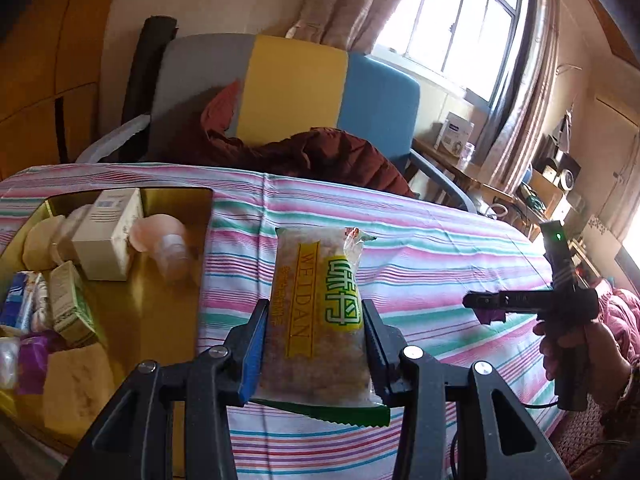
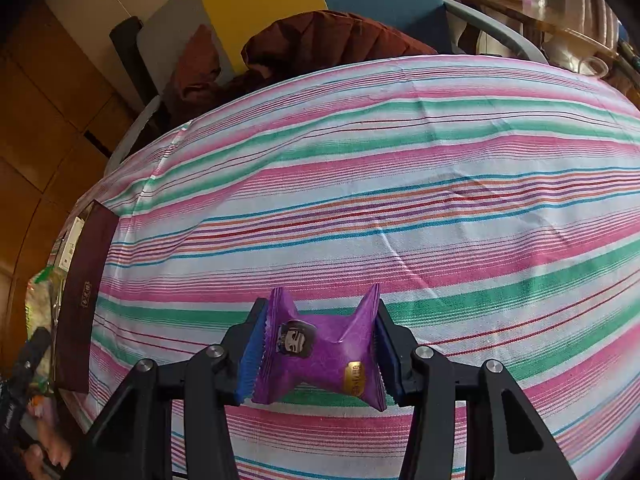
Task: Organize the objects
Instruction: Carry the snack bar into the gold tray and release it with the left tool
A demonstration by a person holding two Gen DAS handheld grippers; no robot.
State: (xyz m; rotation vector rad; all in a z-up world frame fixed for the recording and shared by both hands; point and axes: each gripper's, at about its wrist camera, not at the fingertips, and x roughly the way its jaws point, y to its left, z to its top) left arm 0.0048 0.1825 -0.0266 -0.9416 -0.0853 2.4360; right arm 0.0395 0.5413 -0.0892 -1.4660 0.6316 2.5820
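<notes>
My left gripper [image 1: 316, 320] is shut on a clear snack packet [image 1: 316, 312] with yellow and green print, held above the striped cloth [image 1: 420, 248], just right of a gold-lined box [image 1: 160, 320]. The box holds a white carton [image 1: 108, 236], a green carton [image 1: 70, 308], a purple wrapper [image 1: 34, 354] and other small items. My right gripper [image 2: 318, 350] is shut on a small purple snack packet [image 2: 320, 354] with a cartoon face, above the cloth [image 2: 400, 200]. The right gripper also shows in the left wrist view [image 1: 480, 304], right of the box.
A chair with grey, yellow and blue panels [image 1: 292, 84] stands behind the table, with a dark red jacket [image 1: 320, 152] on it. The box's dark outer wall [image 2: 82, 300] shows at the left of the right wrist view. A cluttered side table [image 1: 500, 184] is at the right.
</notes>
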